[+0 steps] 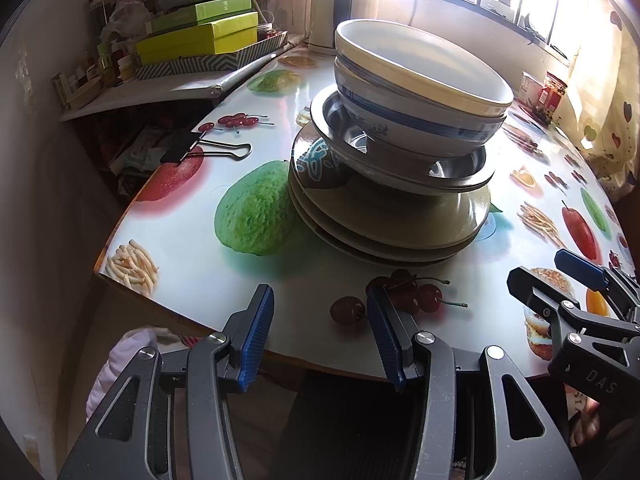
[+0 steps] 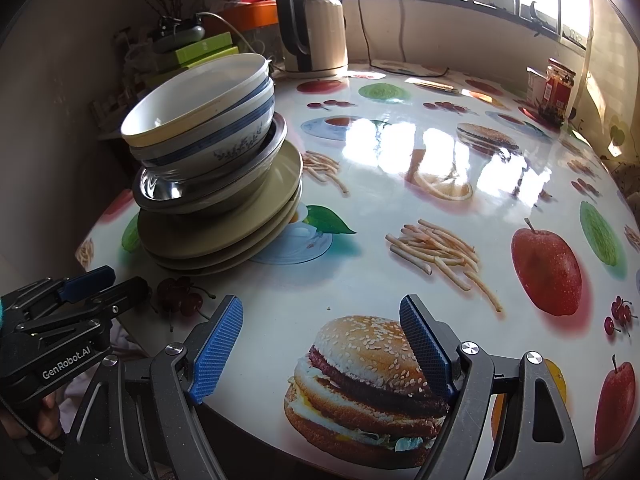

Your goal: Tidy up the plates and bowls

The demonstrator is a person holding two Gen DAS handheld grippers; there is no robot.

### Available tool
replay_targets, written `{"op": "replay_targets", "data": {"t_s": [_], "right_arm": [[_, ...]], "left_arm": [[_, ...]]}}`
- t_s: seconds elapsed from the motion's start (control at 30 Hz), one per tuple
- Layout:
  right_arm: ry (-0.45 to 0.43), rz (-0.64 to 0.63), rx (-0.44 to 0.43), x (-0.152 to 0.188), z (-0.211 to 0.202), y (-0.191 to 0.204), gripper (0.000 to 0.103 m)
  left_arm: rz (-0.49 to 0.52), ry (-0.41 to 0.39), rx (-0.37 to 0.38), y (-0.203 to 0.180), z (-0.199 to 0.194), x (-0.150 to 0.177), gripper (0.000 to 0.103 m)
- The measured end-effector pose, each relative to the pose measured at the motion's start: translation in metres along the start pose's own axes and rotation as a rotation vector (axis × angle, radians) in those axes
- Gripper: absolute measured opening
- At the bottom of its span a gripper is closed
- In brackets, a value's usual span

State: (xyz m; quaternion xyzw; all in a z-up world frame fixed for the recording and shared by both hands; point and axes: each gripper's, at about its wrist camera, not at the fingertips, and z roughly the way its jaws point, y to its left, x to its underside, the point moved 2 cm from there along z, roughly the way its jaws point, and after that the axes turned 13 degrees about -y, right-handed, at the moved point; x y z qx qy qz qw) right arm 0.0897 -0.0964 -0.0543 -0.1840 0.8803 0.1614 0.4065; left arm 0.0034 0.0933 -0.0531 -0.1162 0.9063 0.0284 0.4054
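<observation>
A leaning stack of dishes stands on the fruit-print table. From the bottom: beige plates, steel dishes, a blue-banded bowl, and a cream bowl on top. The same stack shows in the right wrist view: plates, blue-banded bowl, cream bowl. My left gripper is open and empty at the near table edge, short of the stack. My right gripper is open and empty over a burger print, right of the stack. Each gripper shows in the other's view: right, left.
A black binder clip lies on the table's left. Green boxes sit on a side shelf. An electric kettle stands at the back, a red jar at the far right. Windows run behind.
</observation>
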Motion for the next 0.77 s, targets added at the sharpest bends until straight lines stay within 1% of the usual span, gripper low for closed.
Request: {"op": "replay_targets", "data": {"t_s": [0.77], "right_arm": [[-0.005, 0.001, 0.000, -0.0026, -0.0013, -0.0017, 0.082]], "left_arm": [[0.002, -0.002, -0.004, -0.0007, -0.0016, -0.0005, 0.050]]}}
